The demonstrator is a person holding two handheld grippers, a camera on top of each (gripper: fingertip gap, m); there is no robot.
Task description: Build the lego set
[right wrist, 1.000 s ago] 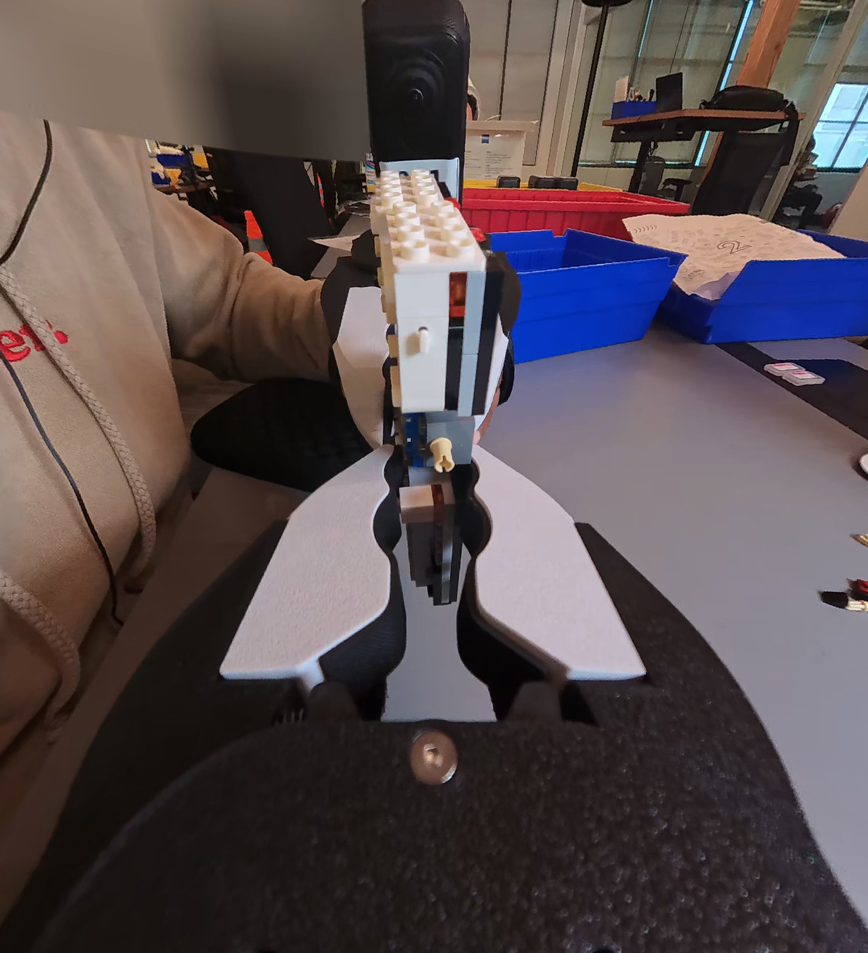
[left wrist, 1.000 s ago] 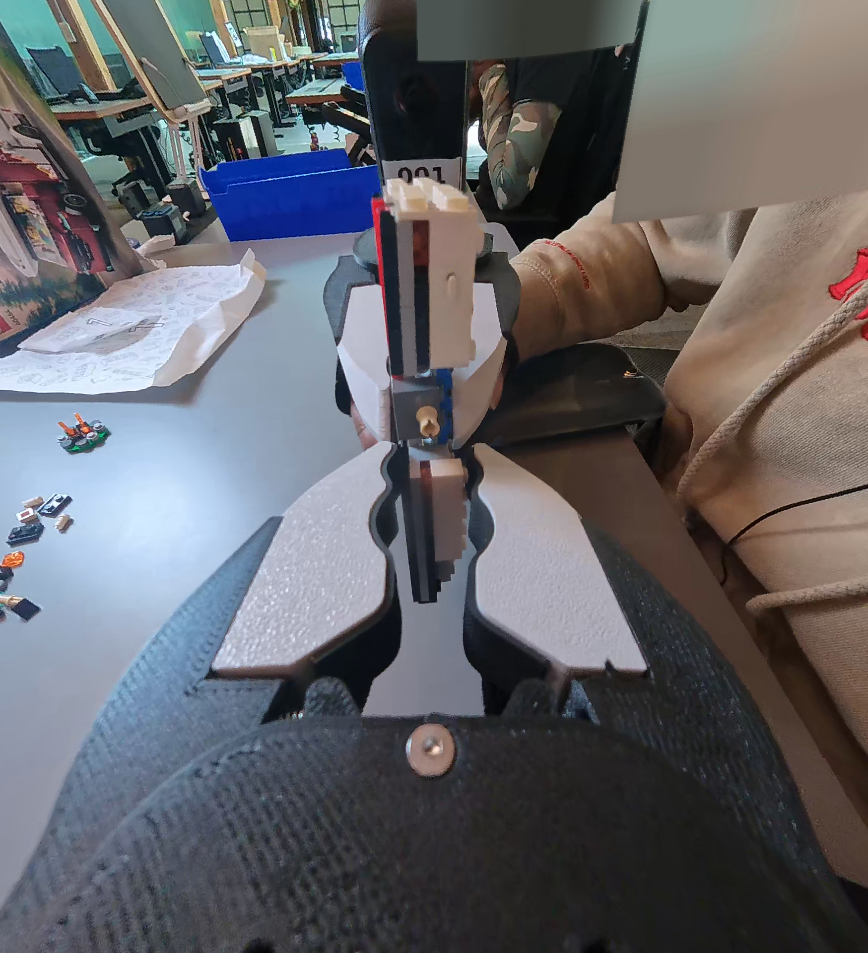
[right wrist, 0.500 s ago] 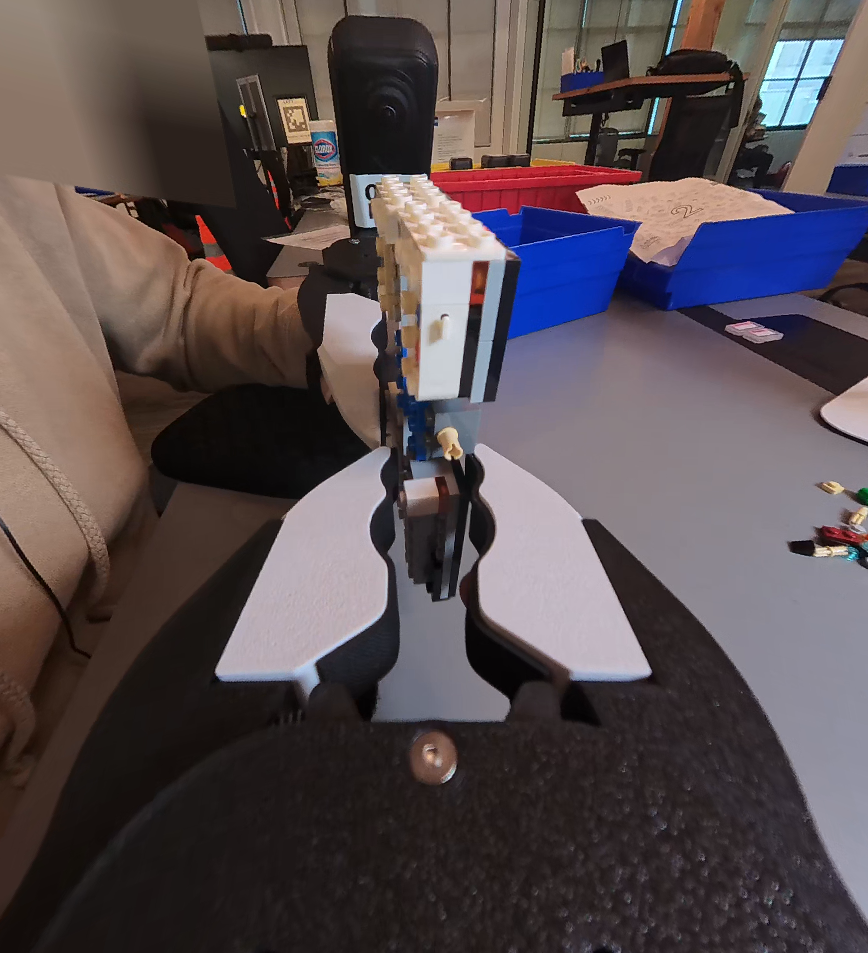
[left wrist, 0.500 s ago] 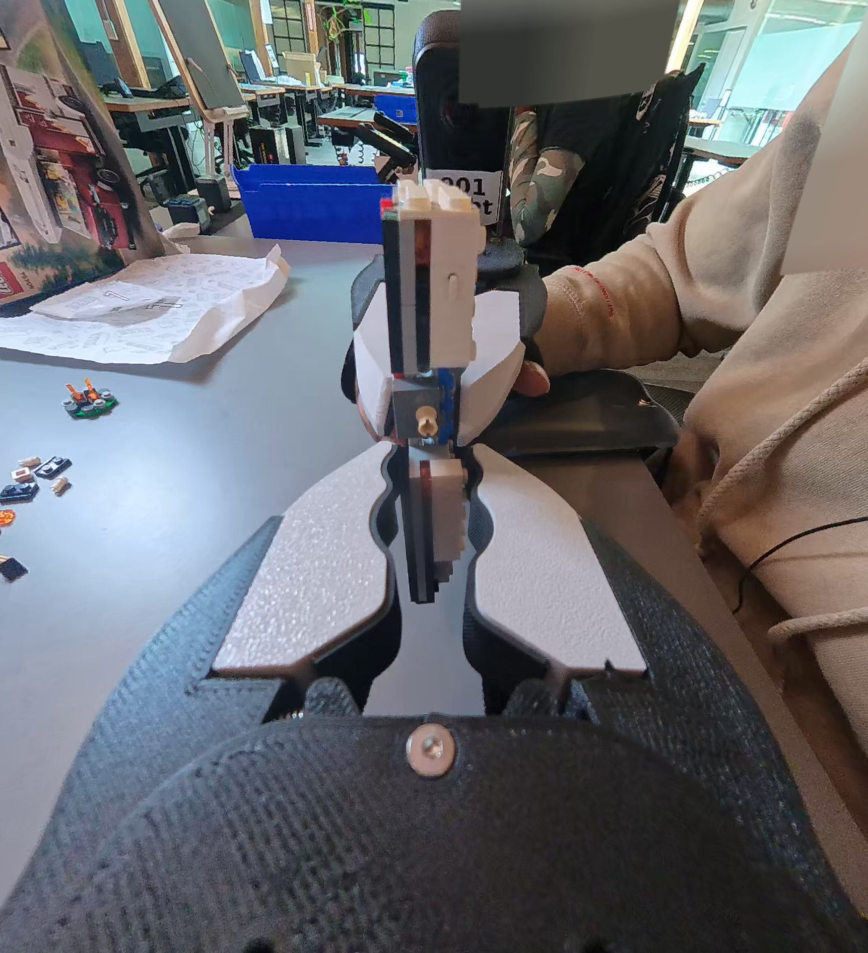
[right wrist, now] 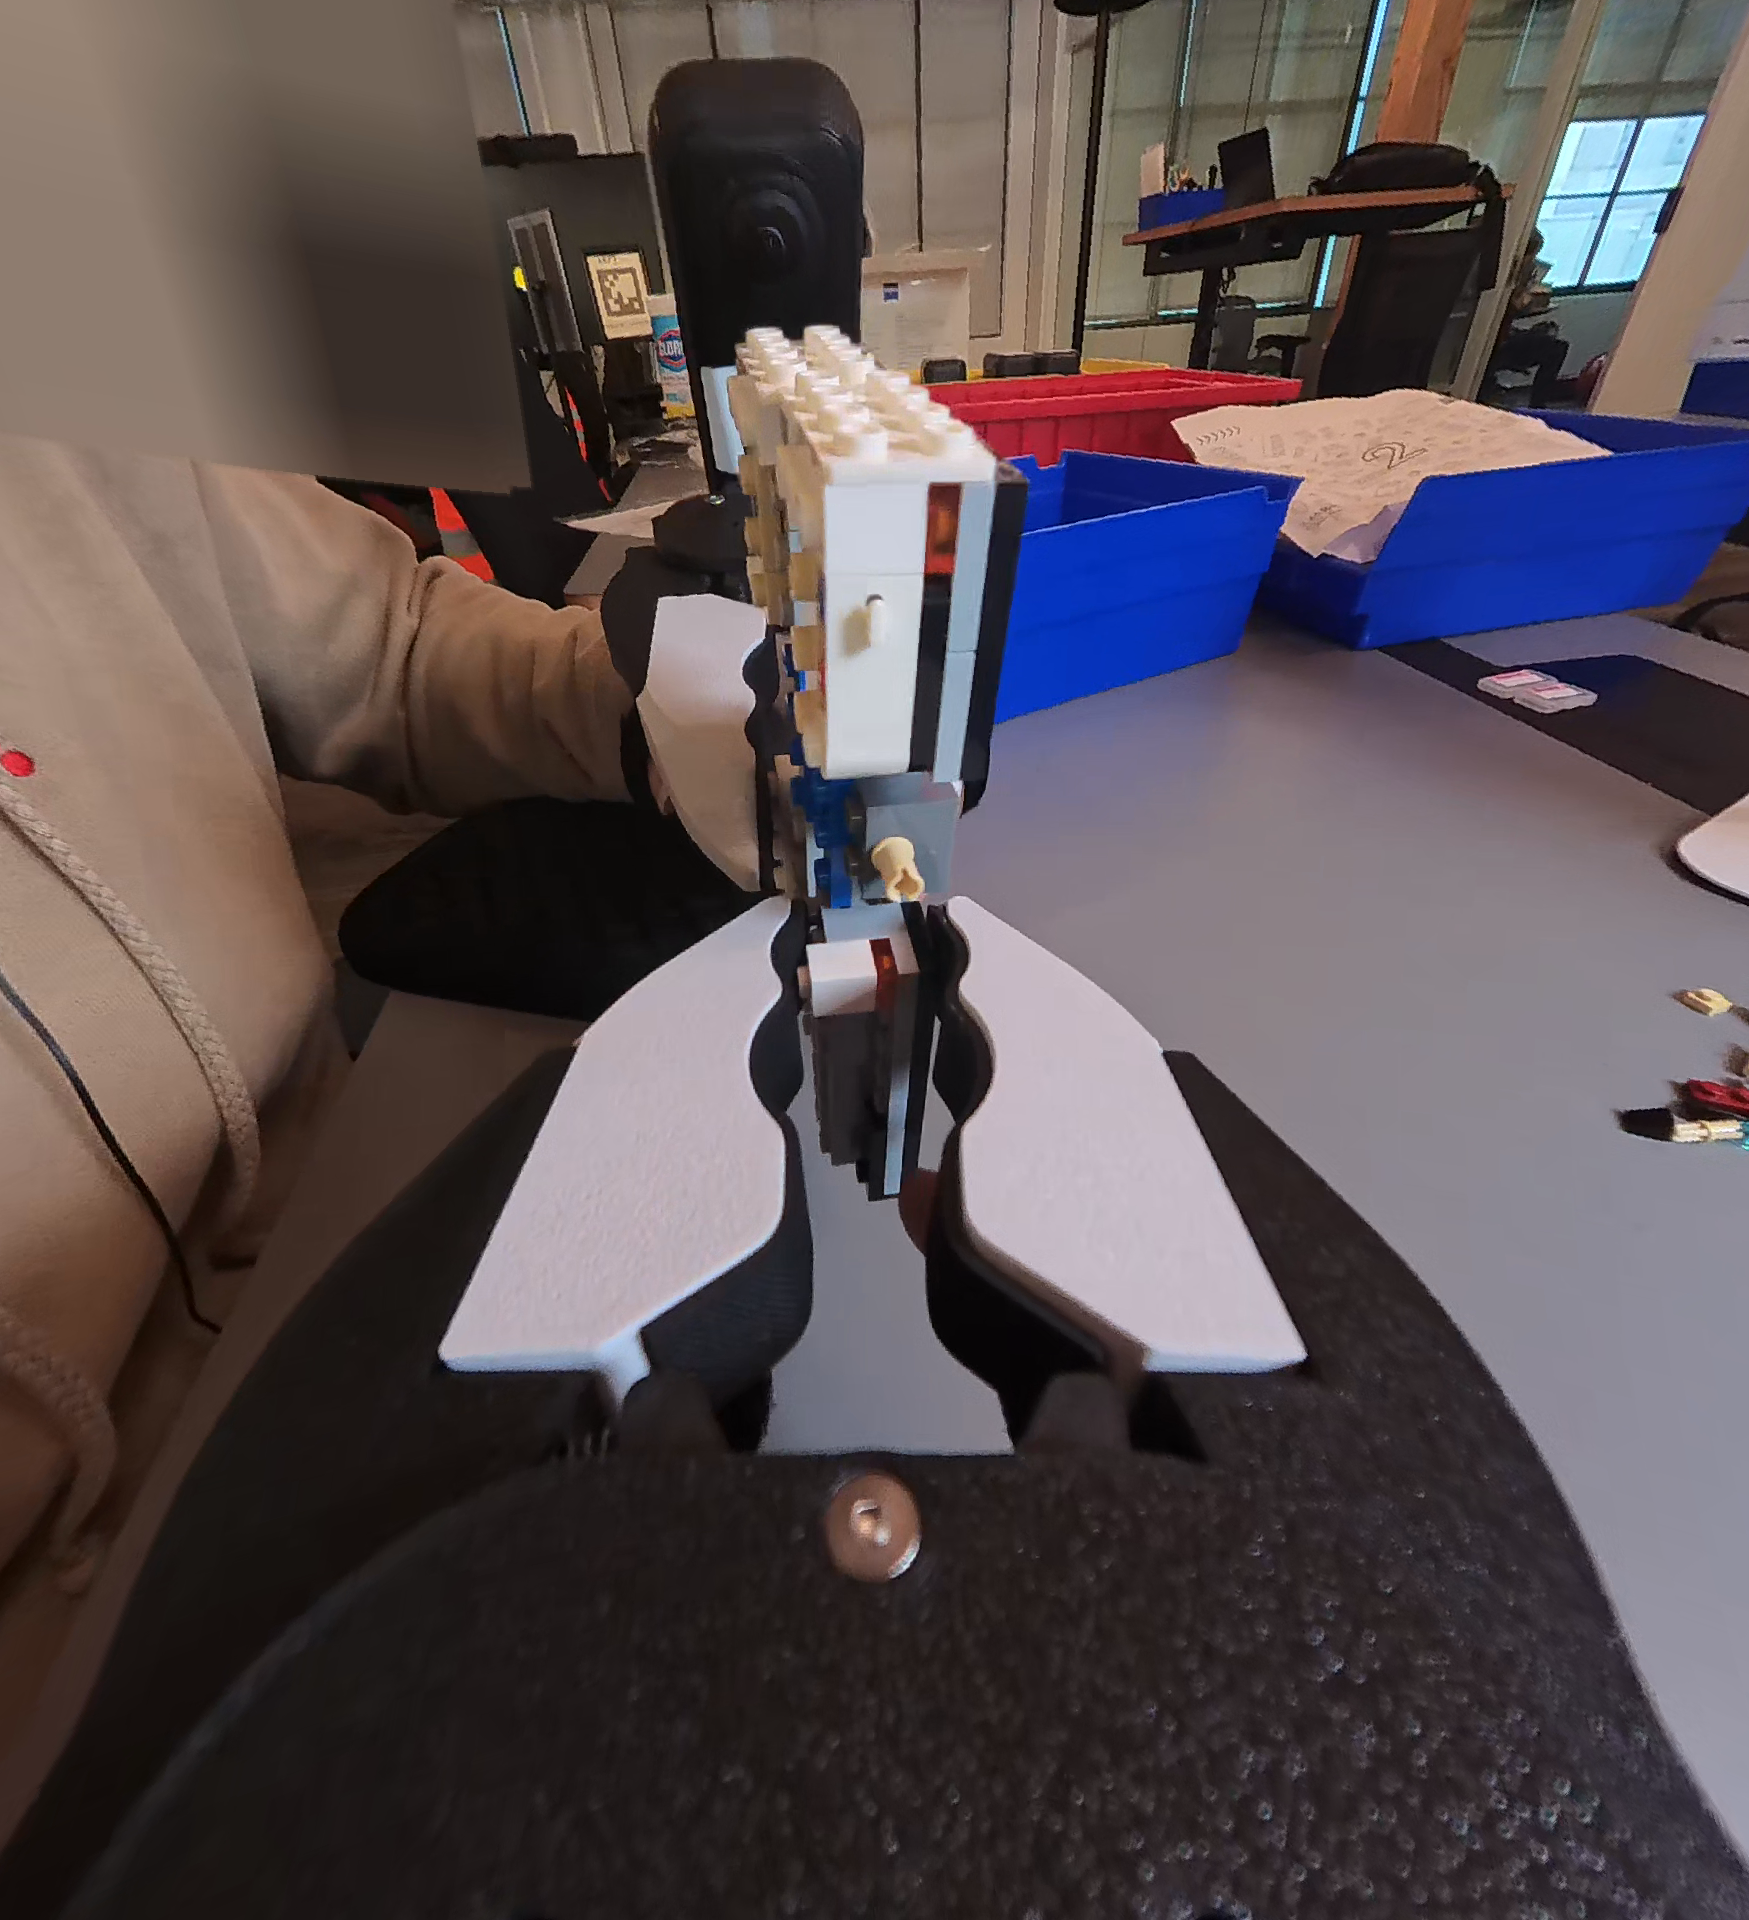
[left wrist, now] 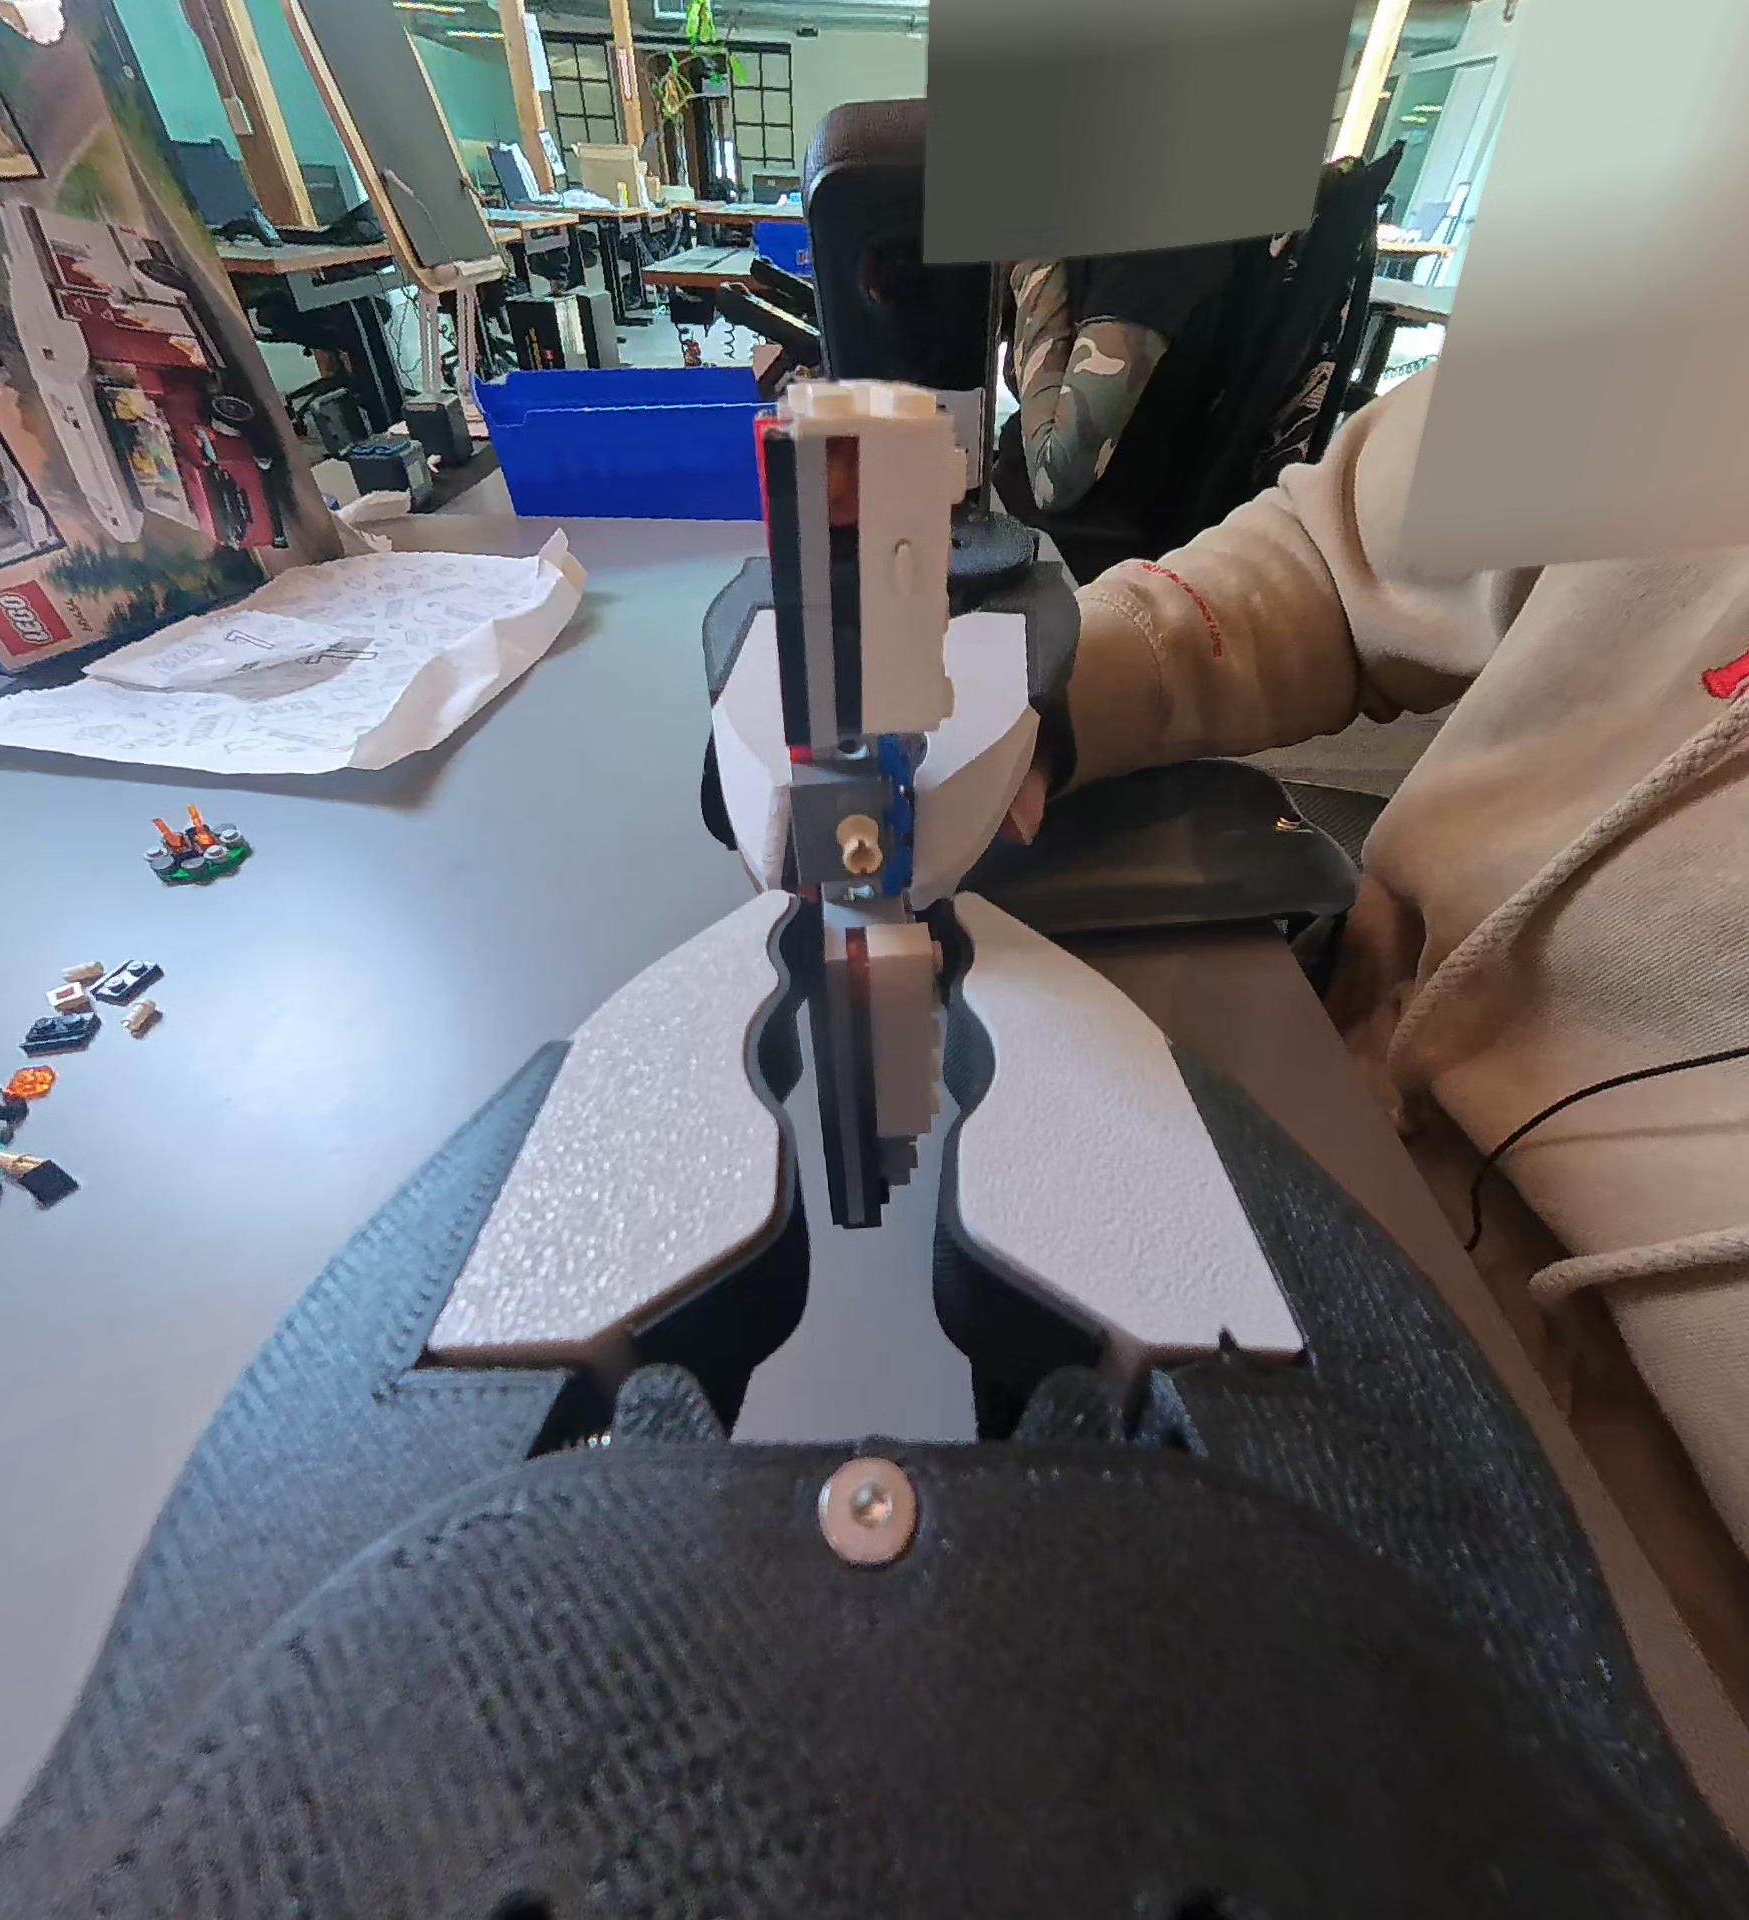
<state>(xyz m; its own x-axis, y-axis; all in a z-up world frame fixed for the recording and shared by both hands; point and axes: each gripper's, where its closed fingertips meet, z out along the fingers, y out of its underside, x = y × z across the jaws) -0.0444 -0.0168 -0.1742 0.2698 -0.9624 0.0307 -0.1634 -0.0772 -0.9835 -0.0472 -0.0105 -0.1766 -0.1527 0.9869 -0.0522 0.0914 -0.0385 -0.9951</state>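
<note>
Bright daylight is coming in through the big windows (right wrist: 1618, 197) at the back of the right wrist view, and the grey table (right wrist: 1317, 935) is shining softly with no hard glare. Both pictures are bending at the edges (like looking through a fishbowl), so the lego box (left wrist: 91, 343) is leaning and stretching at the left side. The black gripper bodies at the bottom are looking soft and a bit fuzzy, and only faint shadows are lying under the loose lego pieces (left wrist: 8, 1132).

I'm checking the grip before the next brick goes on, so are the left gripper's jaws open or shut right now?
Shut. The left gripper has its jaws closed on the lego build, whose lower end sits pinched between them.
</note>
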